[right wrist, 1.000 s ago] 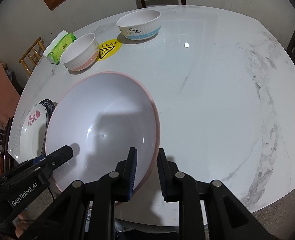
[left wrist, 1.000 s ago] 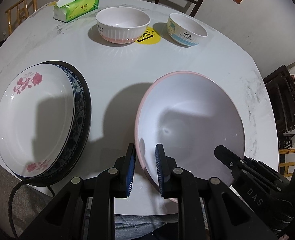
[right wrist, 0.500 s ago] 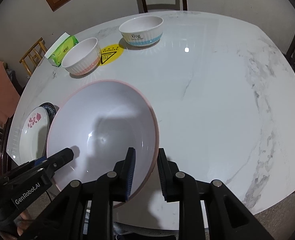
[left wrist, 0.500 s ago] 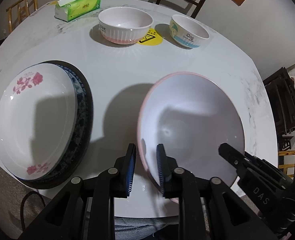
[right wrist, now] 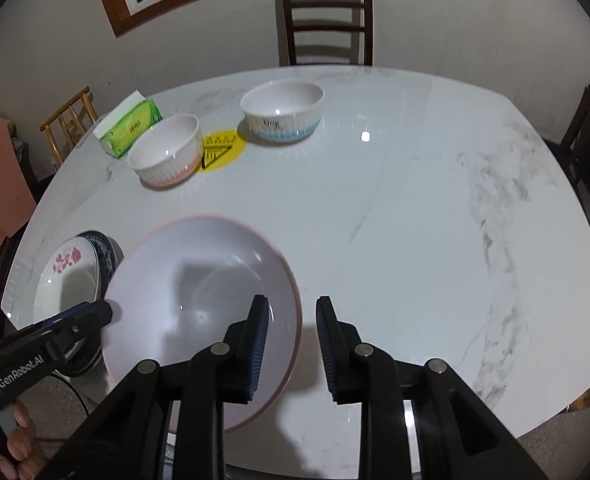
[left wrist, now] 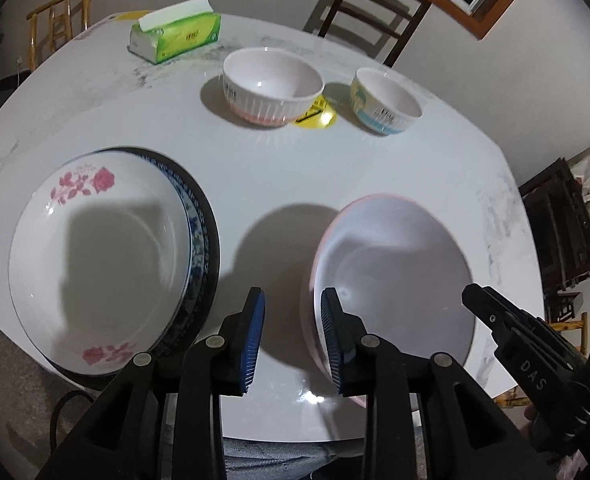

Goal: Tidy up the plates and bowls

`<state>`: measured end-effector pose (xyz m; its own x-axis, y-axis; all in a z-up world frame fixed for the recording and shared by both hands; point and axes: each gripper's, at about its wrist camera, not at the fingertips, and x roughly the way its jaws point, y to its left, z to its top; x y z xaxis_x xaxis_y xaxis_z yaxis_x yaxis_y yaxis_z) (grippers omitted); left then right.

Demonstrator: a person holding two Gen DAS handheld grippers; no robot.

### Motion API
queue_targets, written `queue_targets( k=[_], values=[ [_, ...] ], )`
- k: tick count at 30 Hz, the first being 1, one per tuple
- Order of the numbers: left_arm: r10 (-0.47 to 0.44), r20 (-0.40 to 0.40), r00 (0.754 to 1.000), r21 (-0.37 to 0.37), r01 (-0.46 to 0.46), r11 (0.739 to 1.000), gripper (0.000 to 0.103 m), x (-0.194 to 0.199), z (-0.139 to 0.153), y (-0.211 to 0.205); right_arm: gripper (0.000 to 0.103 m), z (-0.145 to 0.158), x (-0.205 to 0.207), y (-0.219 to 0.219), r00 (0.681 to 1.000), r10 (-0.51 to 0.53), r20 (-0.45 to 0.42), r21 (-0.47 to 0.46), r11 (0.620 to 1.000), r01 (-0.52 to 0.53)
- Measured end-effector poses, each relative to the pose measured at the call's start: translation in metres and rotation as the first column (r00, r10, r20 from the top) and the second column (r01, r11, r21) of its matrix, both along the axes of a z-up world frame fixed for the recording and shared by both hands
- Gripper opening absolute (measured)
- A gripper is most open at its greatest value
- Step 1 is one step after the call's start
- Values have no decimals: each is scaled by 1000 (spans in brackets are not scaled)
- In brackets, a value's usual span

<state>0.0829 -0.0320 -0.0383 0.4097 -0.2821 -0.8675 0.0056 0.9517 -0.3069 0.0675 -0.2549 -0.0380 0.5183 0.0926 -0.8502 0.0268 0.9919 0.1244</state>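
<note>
The pink-rimmed plate [left wrist: 395, 264] lay on the marble table [right wrist: 415, 220] just right of the stacked plates [left wrist: 107, 264], its rim between the parting jaws of both the left gripper [left wrist: 293, 336] and right gripper [right wrist: 291, 344], neither pad pressing it

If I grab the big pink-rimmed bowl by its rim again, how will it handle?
The big bowl looks glazed and glossy, so probably slippery between narrow pads. It is wide and shallow, so one-sided grips would likely tilt it. It is probably rigid ceramic and could chip on the table.
</note>
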Motion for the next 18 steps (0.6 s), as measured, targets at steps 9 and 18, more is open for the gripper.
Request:
queue_targets(
  k=[9, 18],
  values=[
    [14, 67, 998, 15, -15, 1000, 28, 3, 17, 10, 25, 16, 5, 9, 998, 39, 56, -31, 999, -38],
    [23, 75, 997, 49, -27, 998, 29, 17, 19, 23, 25, 22, 15, 30, 992, 101, 81, -55, 994, -97]
  ],
)
